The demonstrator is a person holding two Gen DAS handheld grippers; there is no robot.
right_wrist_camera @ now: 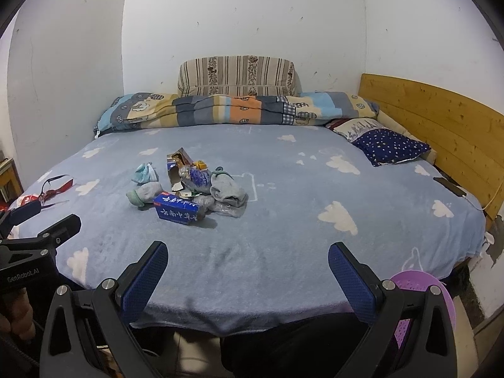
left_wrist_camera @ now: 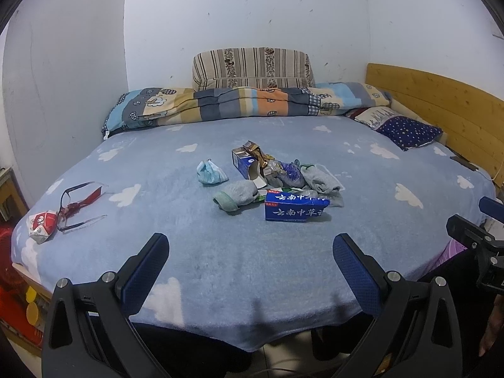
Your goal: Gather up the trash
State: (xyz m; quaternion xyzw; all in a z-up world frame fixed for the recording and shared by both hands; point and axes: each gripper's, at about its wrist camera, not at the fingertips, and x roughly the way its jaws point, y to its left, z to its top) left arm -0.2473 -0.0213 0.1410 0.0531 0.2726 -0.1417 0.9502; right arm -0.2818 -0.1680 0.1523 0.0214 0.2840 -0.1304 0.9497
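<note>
A heap of trash lies mid-bed: a blue box with white Chinese lettering (left_wrist_camera: 296, 210) (right_wrist_camera: 178, 210), a torn open carton (left_wrist_camera: 244, 161) (right_wrist_camera: 175, 165), crumpled plastic wrap (left_wrist_camera: 288, 171) (right_wrist_camera: 197, 178), grey socks (left_wrist_camera: 321, 179) (right_wrist_camera: 228, 190) and a blue face mask (left_wrist_camera: 210, 172) (right_wrist_camera: 144, 173). A crumpled red-and-white wrapper (left_wrist_camera: 42, 223) lies at the bed's left edge beside glasses (left_wrist_camera: 78, 204). My left gripper (left_wrist_camera: 250, 263) is open and empty above the bed's near edge. My right gripper (right_wrist_camera: 247, 266) is open and empty too, to the right of the left one.
The bed has a blue cloud-print sheet (left_wrist_camera: 220, 267) (right_wrist_camera: 299, 220). A folded quilt (left_wrist_camera: 245, 104), striped cushion (left_wrist_camera: 252, 69) and star pillow (left_wrist_camera: 408, 132) line the back. A wooden headboard (right_wrist_camera: 441, 119) stands right, with a phone (right_wrist_camera: 449, 186) by it. A purple basket (right_wrist_camera: 419, 299) sits below right.
</note>
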